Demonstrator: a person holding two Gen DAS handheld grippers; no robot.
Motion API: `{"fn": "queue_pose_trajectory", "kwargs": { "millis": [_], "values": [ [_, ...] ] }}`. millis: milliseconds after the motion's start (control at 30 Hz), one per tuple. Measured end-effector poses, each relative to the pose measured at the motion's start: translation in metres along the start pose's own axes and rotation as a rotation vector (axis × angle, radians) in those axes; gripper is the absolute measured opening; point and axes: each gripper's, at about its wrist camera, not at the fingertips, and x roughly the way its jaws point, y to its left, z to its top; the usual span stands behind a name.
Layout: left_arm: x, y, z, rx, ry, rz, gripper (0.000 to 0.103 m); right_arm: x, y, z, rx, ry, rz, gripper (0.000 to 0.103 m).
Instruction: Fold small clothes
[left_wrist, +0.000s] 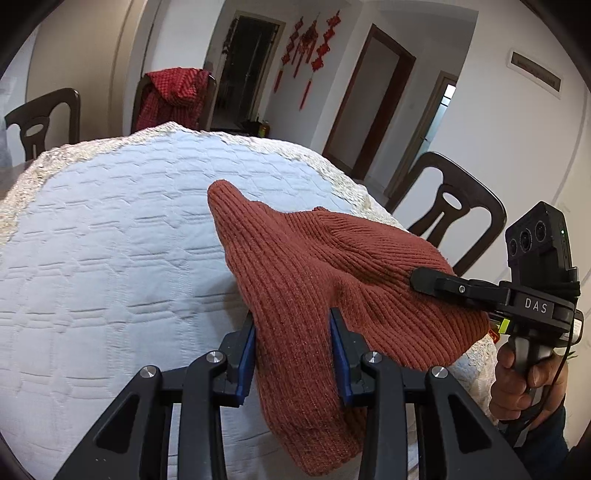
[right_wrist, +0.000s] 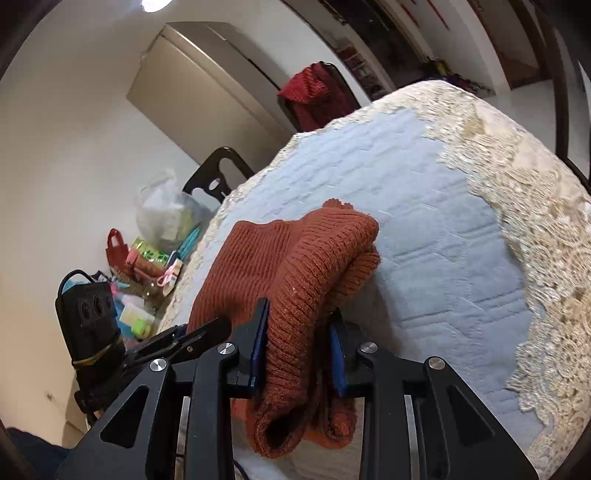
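Note:
A rust-red ribbed knit garment (left_wrist: 332, 280) is held up over a table covered with a white quilted cloth (left_wrist: 110, 240). My left gripper (left_wrist: 293, 325) is shut on the garment's near edge, with the fabric bunched between its blue pads. My right gripper (left_wrist: 421, 278) comes in from the right in the left wrist view and pinches the garment's right side. In the right wrist view the right gripper (right_wrist: 297, 321) is shut on a folded bundle of the knit garment (right_wrist: 295, 258), which hangs below the jaws. The left gripper (right_wrist: 221, 326) shows at the left there.
The cloth has a cream lace border (right_wrist: 535, 221). Dark wooden chairs (left_wrist: 454, 214) stand around the table; one carries a red checked garment (left_wrist: 173, 96). A plastic bag and clutter (right_wrist: 155, 236) sit beyond the table's left edge.

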Motion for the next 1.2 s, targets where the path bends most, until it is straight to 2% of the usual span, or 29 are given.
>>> {"fn": "queue_pose_trajectory", "kwargs": {
  "millis": [267, 733, 867, 1000, 1067, 1133, 1200],
  "values": [
    [-0.019, 0.047, 0.007, -0.031, -0.037, 0.079, 0.038, 0.047, 0.034, 0.008, -0.056, 0.035, 0.056, 0.03],
    [-0.032, 0.143, 0.038, -0.098, -0.094, 0.165, 0.038, 0.144, 0.091, 0.033, -0.136, 0.096, 0.167, 0.03],
    [-0.018, 0.174, 0.037, -0.135, -0.066, 0.178, 0.038, 0.168, 0.09, 0.035, -0.139, 0.116, 0.165, 0.03],
    [0.0, 0.195, 0.022, -0.18, -0.014, 0.185, 0.042, 0.193, 0.072, 0.028, -0.108, 0.189, 0.122, 0.031],
    [-0.004, 0.197, 0.016, -0.204, -0.025, 0.18, 0.047, 0.194, 0.062, 0.024, -0.085, 0.212, 0.108, 0.034],
    [-0.011, 0.193, 0.013, -0.201, -0.035, 0.202, 0.048, 0.186, 0.054, 0.023, -0.063, 0.217, 0.114, 0.038],
    [-0.019, 0.187, 0.012, -0.184, -0.054, 0.236, 0.048, 0.175, 0.056, 0.025, -0.081, 0.203, 0.098, 0.039]
  ]
}}
